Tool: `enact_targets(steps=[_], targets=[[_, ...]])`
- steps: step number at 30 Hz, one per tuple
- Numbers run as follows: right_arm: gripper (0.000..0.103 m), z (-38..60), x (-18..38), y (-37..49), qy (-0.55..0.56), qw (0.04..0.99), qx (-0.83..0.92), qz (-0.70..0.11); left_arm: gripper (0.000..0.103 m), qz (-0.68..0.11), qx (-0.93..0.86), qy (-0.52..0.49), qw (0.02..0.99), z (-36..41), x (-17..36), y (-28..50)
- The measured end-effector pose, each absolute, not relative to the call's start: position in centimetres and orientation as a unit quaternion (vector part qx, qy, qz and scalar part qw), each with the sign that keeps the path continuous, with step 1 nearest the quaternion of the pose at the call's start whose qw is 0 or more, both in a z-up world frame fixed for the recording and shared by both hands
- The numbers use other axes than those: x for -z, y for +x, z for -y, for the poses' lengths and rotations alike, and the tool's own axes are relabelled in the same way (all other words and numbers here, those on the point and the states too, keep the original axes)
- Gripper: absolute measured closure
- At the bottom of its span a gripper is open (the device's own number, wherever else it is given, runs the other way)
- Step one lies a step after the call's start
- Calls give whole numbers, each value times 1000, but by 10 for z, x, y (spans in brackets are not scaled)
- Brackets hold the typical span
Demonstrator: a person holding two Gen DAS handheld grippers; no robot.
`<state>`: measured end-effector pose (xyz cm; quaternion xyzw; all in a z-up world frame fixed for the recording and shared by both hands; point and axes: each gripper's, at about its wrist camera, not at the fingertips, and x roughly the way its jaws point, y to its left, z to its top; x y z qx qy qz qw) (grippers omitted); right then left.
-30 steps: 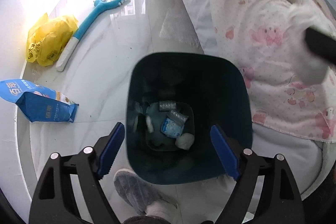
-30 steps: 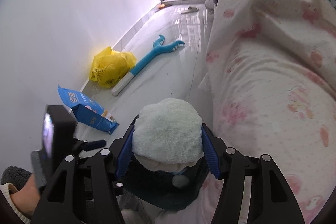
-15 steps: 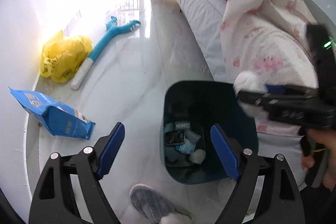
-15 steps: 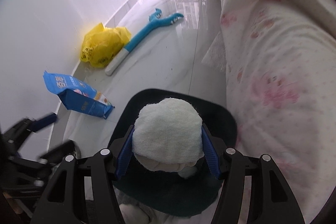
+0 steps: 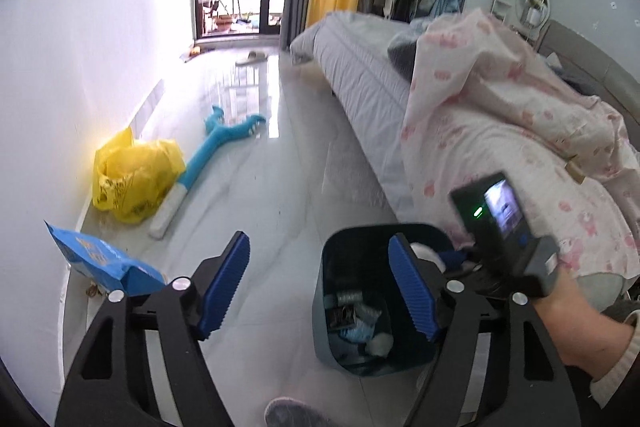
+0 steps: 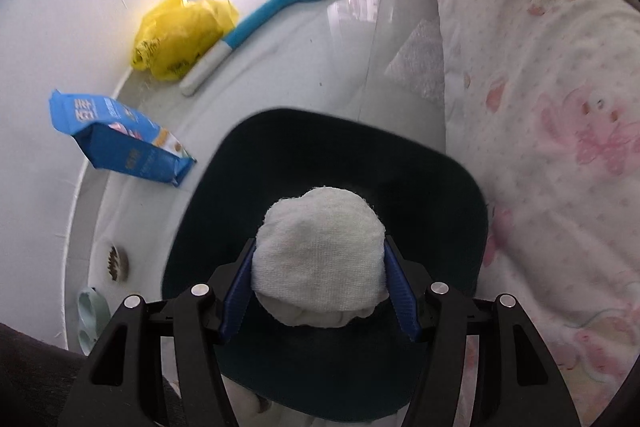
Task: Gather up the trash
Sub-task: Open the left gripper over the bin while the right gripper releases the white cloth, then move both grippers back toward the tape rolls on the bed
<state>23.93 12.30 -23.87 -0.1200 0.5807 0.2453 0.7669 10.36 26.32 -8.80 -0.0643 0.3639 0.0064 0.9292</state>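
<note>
Right claw [image 6: 320, 291] clamps a balled white cloth wad [image 6: 320, 263] between its blue pads, held straight over the mouth of the dark teal trash bin [image 6: 440, 179], lower centre of the right wrist view. Judging by that, it's lined up so a release drops the wad inside. Wad is roughly round, no real long axis; bunched tail faces the camera, domed side faces the bin.

Left claw [image 5: 320, 283] is empty and its jaws are closing, held off to the side of the bin's rim, clear of the drop.

Bin stands upright on the floor against the bed [image 5: 500, 147].
</note>
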Motion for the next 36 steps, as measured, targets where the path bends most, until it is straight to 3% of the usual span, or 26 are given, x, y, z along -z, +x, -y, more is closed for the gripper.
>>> enact_targets(steps=[3,8,15,27,36], targets=[[39,-123,246,239,-129,763,-243,-585,32,-349,-5,-65,935,-263,79,101],[23,-123,247,236,-143,764,-243,-580,35,-326,-6,-73,943,-266,62,98],[22,-122,232,228,-149,771,-261,-561,35,-298,-10,-77,951,-264,38,98],[18,-89,140,223,-113,833,-305,-448,32,-252,6,-62,966,-227,-1,106],[17,-38,87,226,-100,872,-293,-378,21,-243,34,-39,969,-179,-9,120]])
